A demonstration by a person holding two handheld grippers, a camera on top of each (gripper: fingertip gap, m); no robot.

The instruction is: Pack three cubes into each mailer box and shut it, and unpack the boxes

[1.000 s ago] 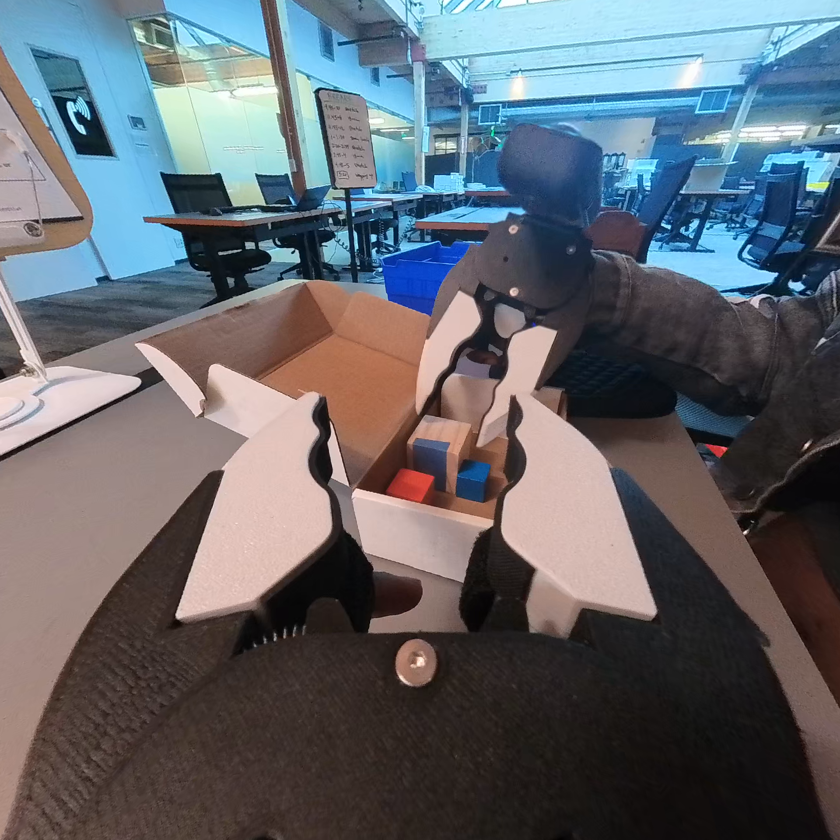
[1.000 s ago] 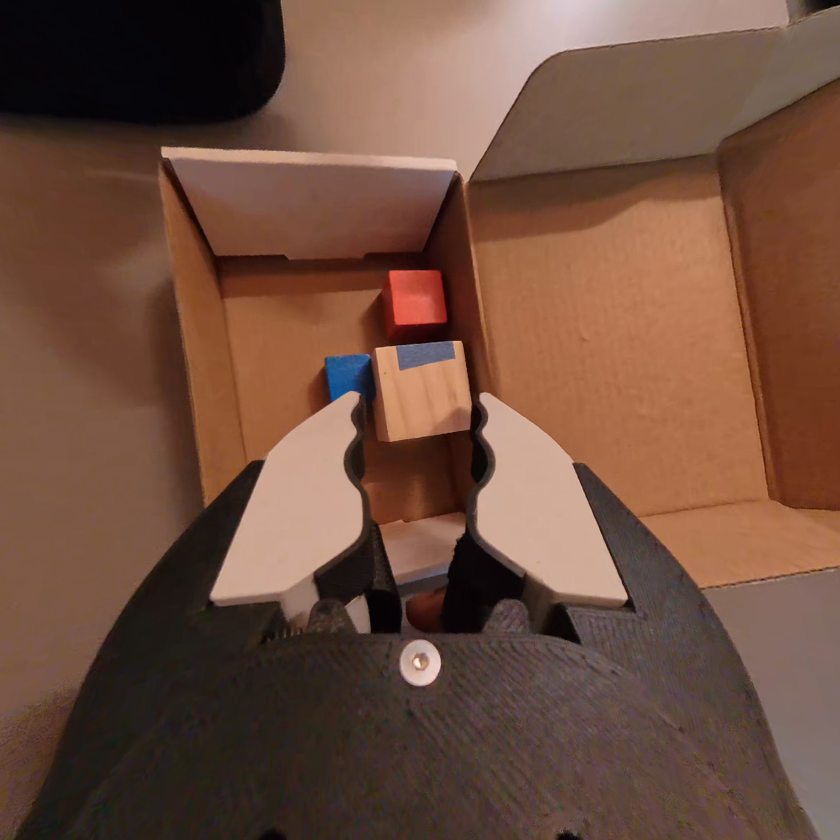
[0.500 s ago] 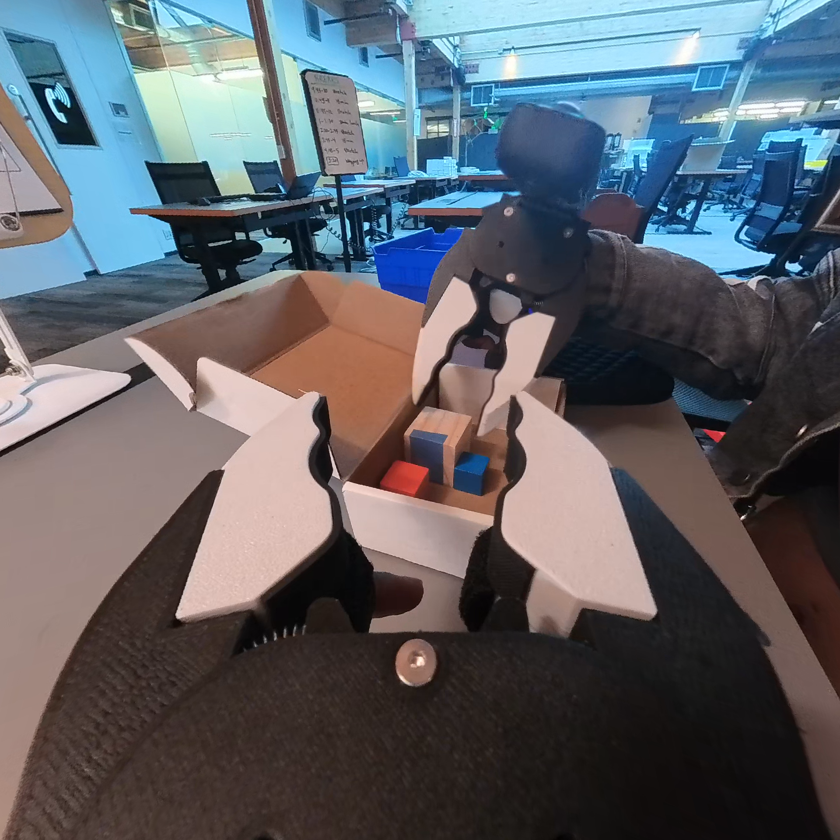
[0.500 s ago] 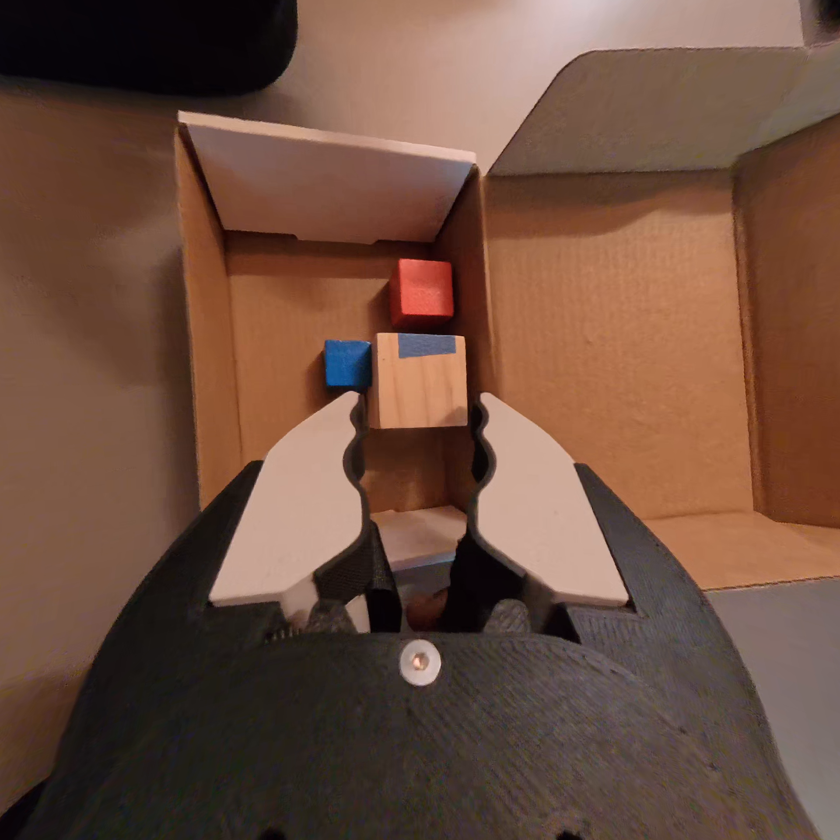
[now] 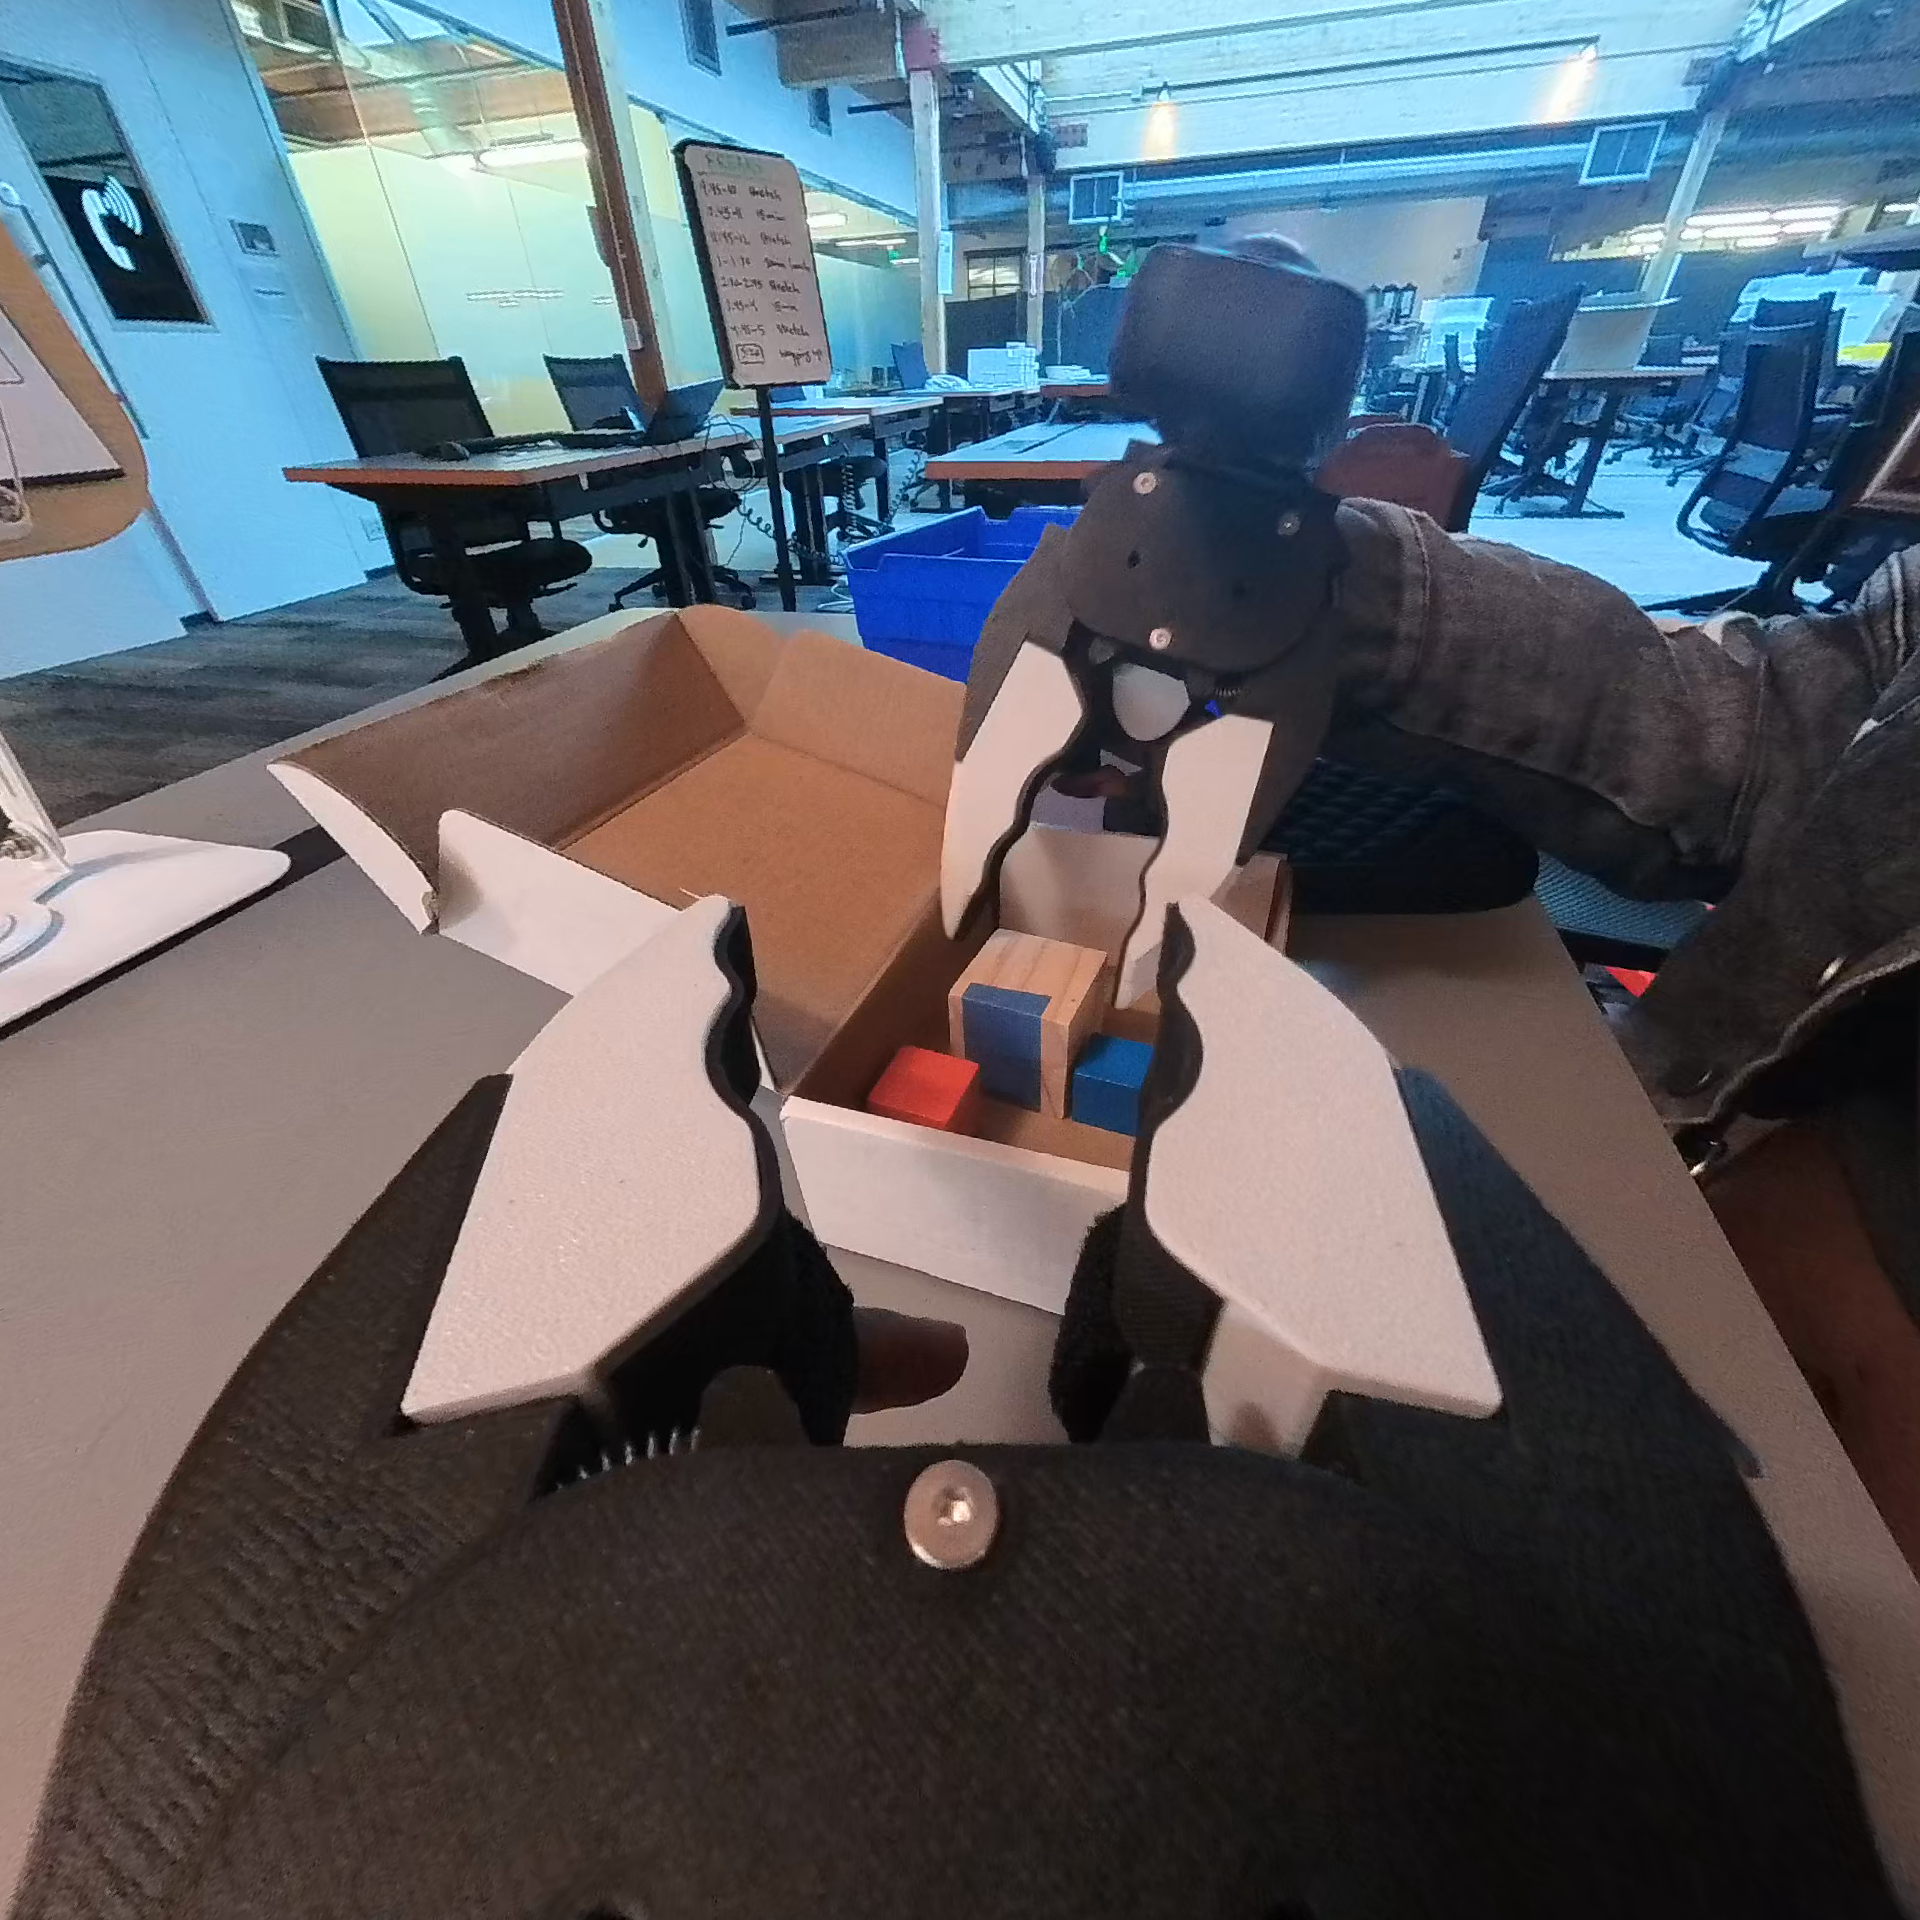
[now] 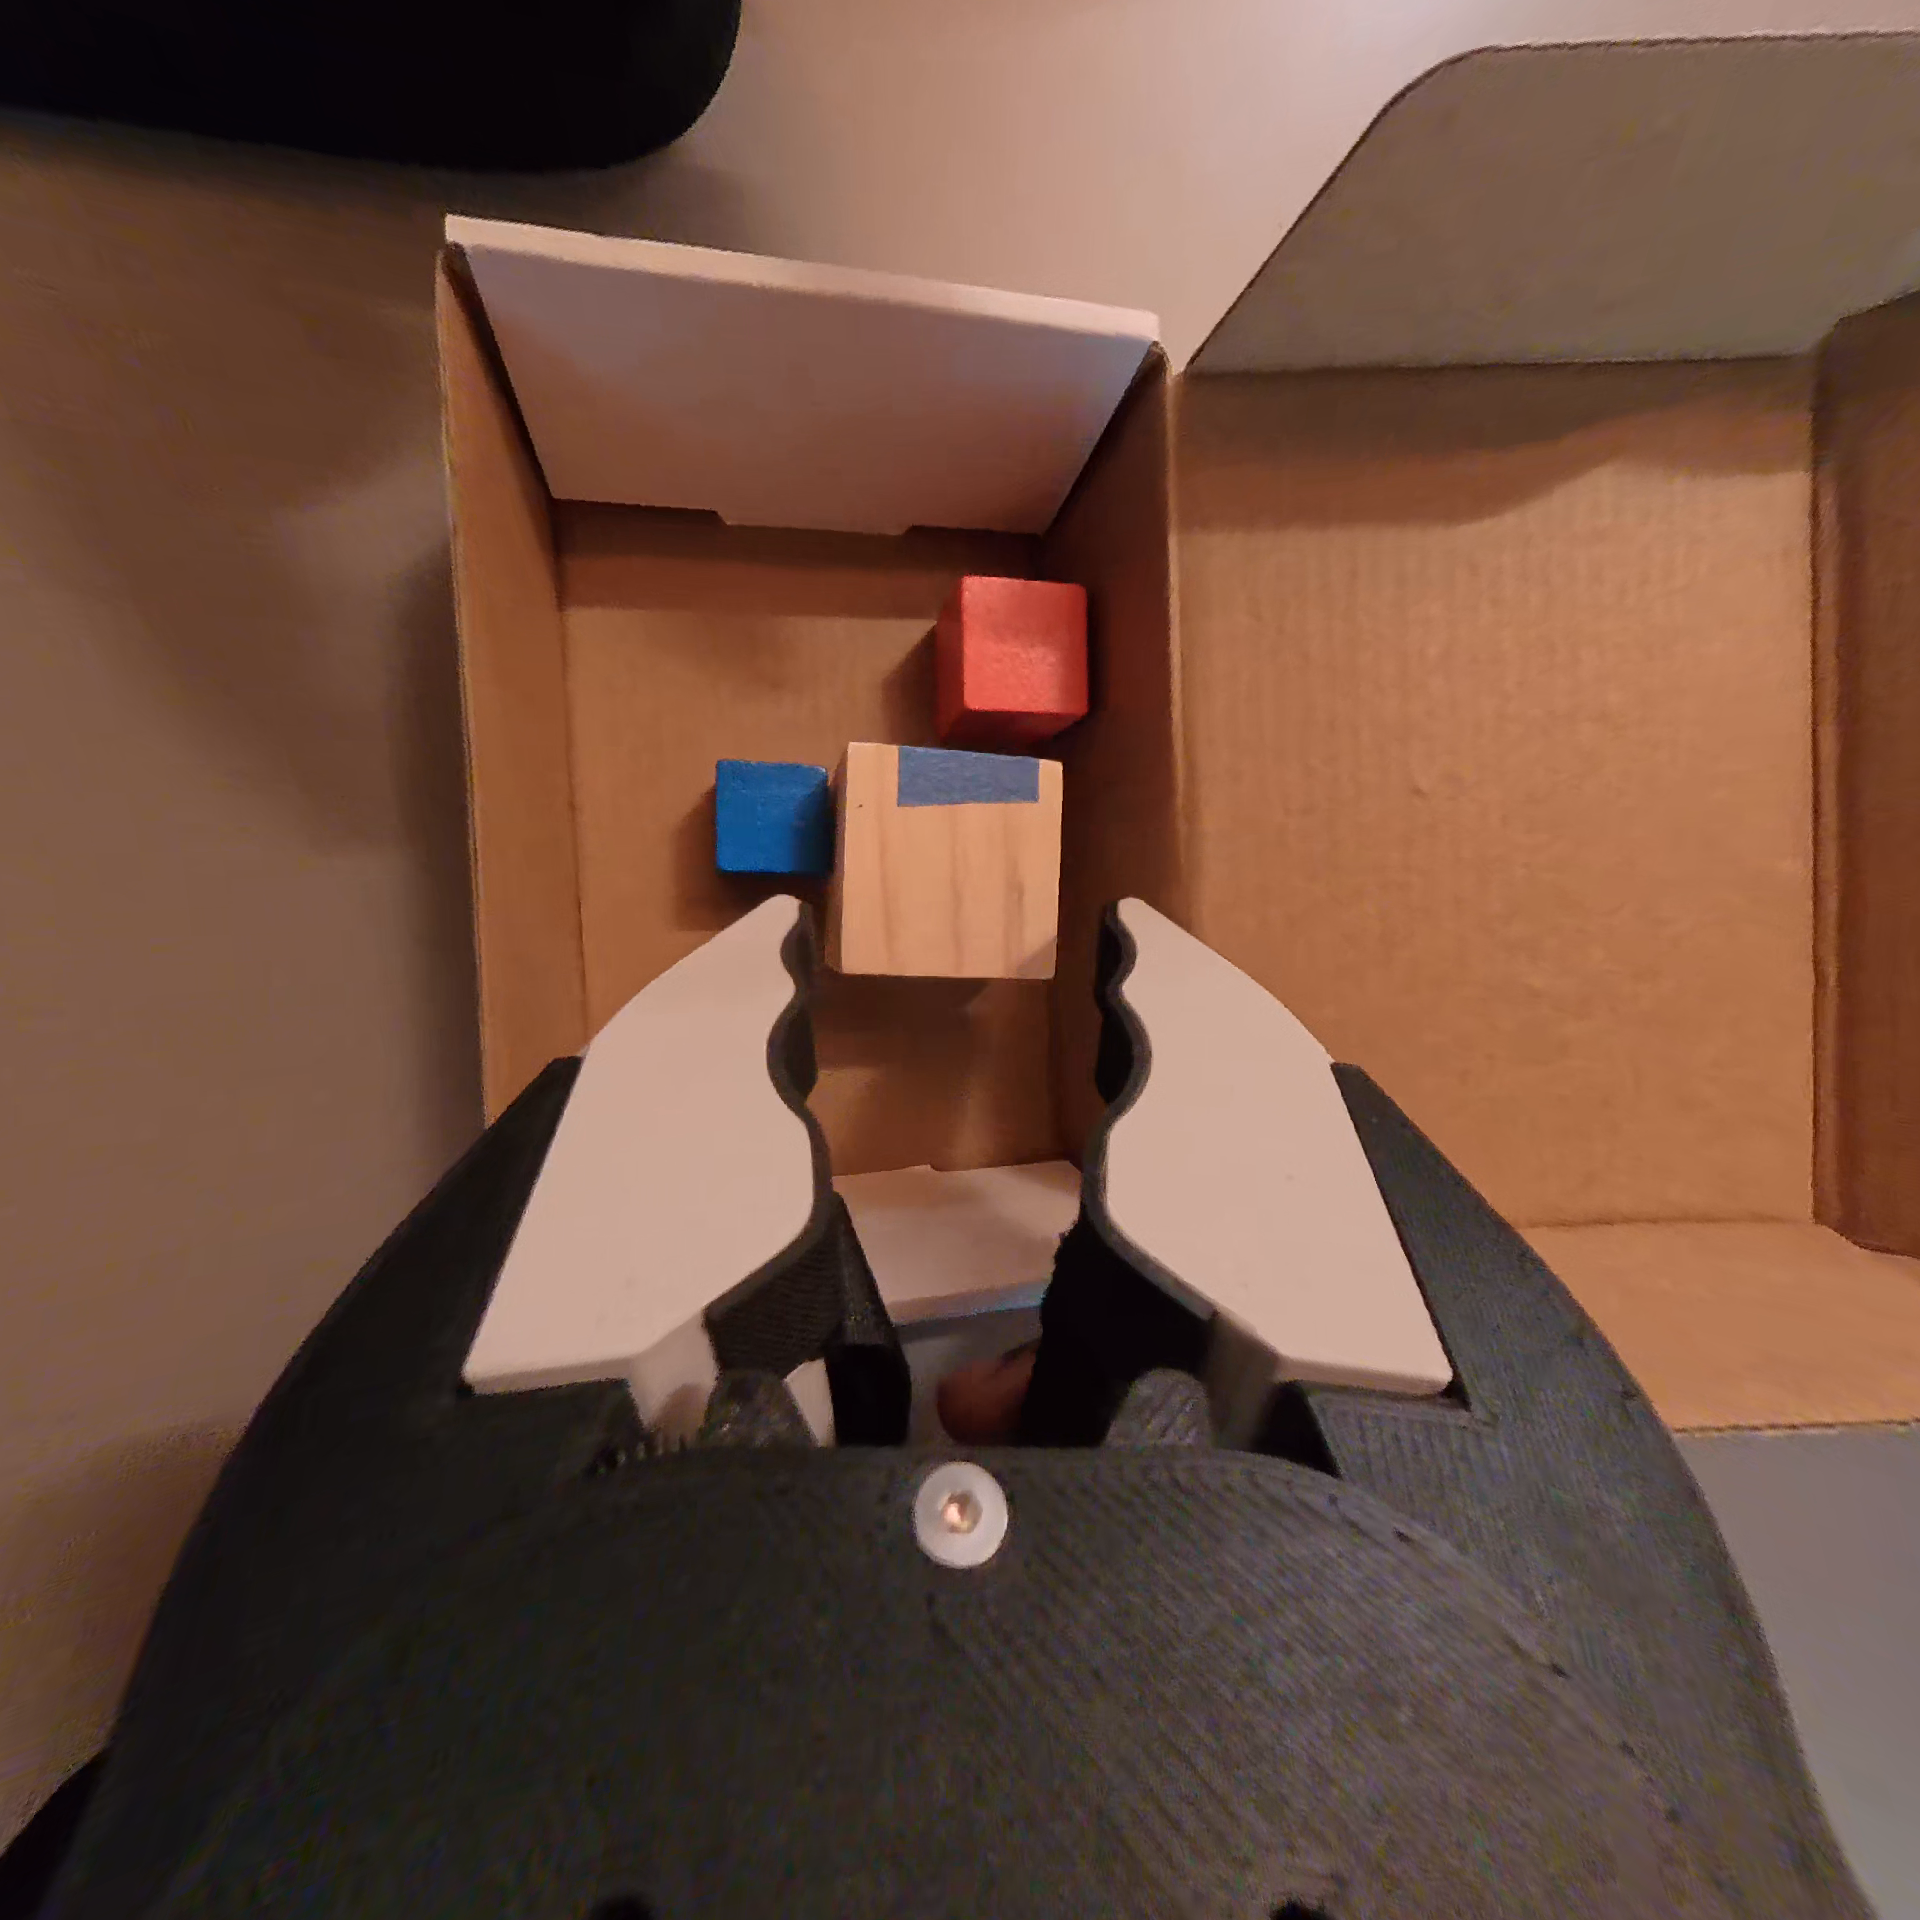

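Overhead, the right gripper (image 6: 951,940) points straight down into the mailer box (image 6: 509,790), its jaws parted a little wider than the wooden cube (image 6: 945,868) and holding nothing. In the left wrist view this same gripper (image 5: 1039,951) hangs with one fingertip on each side of that cube's top, though contact cannot be told. The wooden cube, marked with a blue patch, sits upright on the box floor near the hinged side wall. A small blue cube (image 6: 771,816) stands just beside it, toward the outer wall, and a red cube (image 6: 1010,660) lies just past it, close to the hinged wall. The lid (image 6: 1486,790) lies folded flat open beside the tray, brown inside. The left gripper (image 5: 951,961) is low at the near end of the box, jaws spread wide and empty, framing the white front wall (image 5: 951,1205). The box rests on a grey table (image 5: 208,1122). A dark denim sleeve (image 5: 1558,707) reaches in behind the right gripper. Beyond are a blue bin (image 5: 925,592), a whiteboard (image 5: 756,275) and office desks with chairs.
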